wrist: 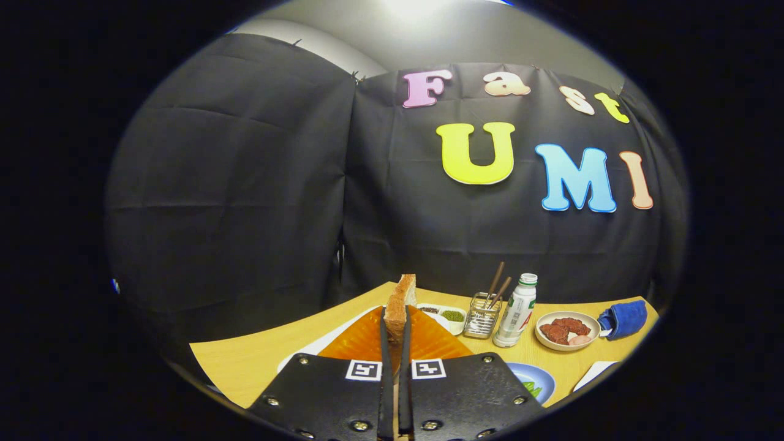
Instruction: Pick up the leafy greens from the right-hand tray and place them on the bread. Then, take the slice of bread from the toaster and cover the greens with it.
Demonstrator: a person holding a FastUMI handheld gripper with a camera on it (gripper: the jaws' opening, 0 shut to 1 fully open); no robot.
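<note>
Both fingers of the claw (395,343) pinch a slice of bread (401,306) on edge, held above an orange tray (361,343) on the worktop (245,361). Greens (531,388) show on a blue plate (545,376) nearby. Judging from this, covering well means lowering gently, tilting flat, corners aligned before easing the grip.

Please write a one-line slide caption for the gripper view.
Claw shut on an upright bread slice, raised above the orange tray.
</note>
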